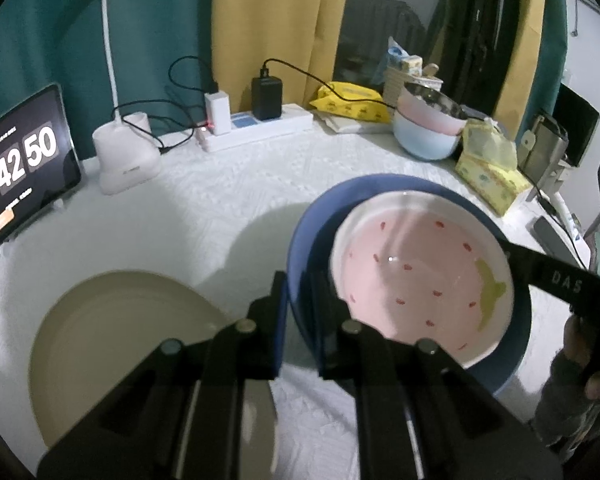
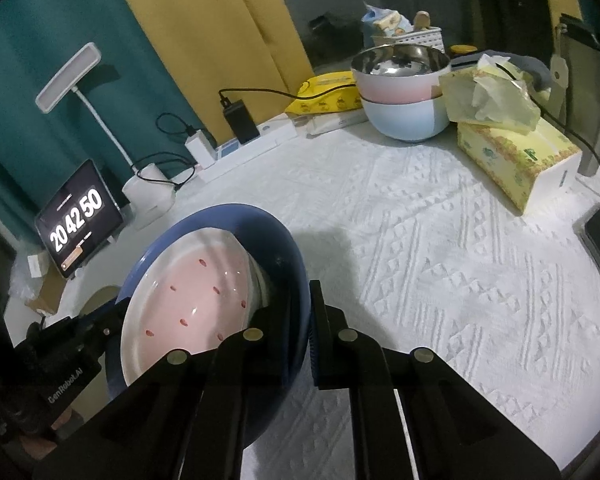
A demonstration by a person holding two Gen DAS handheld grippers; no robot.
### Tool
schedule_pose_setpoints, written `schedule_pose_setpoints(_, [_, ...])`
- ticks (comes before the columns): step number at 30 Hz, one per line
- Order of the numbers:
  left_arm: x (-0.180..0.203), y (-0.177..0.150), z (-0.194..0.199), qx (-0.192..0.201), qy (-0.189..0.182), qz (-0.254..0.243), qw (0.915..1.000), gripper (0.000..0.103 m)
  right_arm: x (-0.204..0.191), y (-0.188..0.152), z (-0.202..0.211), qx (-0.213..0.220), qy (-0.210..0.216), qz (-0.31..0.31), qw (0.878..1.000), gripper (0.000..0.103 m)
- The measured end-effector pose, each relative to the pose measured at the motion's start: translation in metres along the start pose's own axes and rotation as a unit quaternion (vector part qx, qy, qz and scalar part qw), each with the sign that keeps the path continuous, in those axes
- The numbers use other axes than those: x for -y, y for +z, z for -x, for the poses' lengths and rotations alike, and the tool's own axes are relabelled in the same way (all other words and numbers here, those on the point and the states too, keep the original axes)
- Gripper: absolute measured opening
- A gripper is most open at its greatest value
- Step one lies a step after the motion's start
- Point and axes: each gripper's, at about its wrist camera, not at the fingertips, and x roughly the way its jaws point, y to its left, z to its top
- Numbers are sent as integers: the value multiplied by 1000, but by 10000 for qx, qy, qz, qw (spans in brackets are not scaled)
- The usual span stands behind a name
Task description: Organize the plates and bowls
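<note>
surface: table with white textured cloth (image 2: pixel 440 240)
lower left: beige plate (image 1: pixel 112 344)
left edge: tablet clock (image 1: pixel 20 168), lamp base (image 1: pixel 126 152)
back: power strip (image 1: pixel 256 130), yellow packet (image 1: pixel 350 102), stacked bowls (image 2: pixel 404 92)
right: tissue box (image 2: pixel 516 160)

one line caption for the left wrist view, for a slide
Left gripper shut on the blue bowl rim, pink dotted bowl nested inside, beige plate beside it.
</note>
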Motion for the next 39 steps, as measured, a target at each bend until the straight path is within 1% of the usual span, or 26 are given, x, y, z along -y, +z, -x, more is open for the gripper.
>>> schedule_pose_setpoints(2, [-3, 3, -4, -85, -78, -20, 9999, 10, 1, 0, 0, -41, -14, 12, 10000, 9])
schedule_pose_setpoints(4, [-6, 6, -9, -200, -135, -67, 9997, 14, 0, 0, 0, -52, -40, 70, 10000, 9])
schedule_pose_setpoints(5, [-8, 8, -12, -256, -176, -44, 9995, 15, 1, 1, 0, -67, -35, 85, 9999, 9])
schedule_pose_setpoints(8, [-6, 7, -17, -137, -23, -105, 9998, 17, 0, 2, -1, -131, -22, 170, 9998, 10])
schedule_pose_setpoints(11, [-3, 5, -19, -126, 40, -50, 9999, 17, 2, 2, 0, -102, -67, 129, 9998, 11])
schedule_pose_setpoints(13, [-2, 5, -18, -116, 42, -44, 9999, 13, 3, 1, 0, -41, -146, 70, 9999, 16])
schedule_pose_setpoints(15, [1, 4, -17, -117, 87, -50, 9999, 9, 5, 0, 0, -15, -109, -10, 9999, 17])
schedule_pose_setpoints(16, [2, 4, -16, -116, 109, -58, 9999, 9, 5, 1, 0, -5, -96, -32, 9999, 16])
schedule_pose_setpoints(18, [4, 5, -15, -113, 94, -34, 9999, 9, 2, 0, 1, 19, -95, -39, 9999, 8])
schedule_pose_setpoints(19, [3, 5, -15, -127, 87, -22, 9999, 9, 1, 0, 2, 22, -167, -55, 9998, 8])
schedule_pose_setpoints(23, [1, 4, -11, -157, -9, 24, 9999, 9, 2, 1, 3, -26, -72, -183, 9998, 7])
schedule_pose_setpoints(27, [1, 2, -9, -156, -59, 56, 9998, 9, -1, 2, 8, 20, -74, -163, 9998, 7])
schedule_pose_setpoints(39, [-6, 13, 22, 207, -170, 136, 9995, 9, -17, 12, 31, 242, 21, -88, 9997, 7])
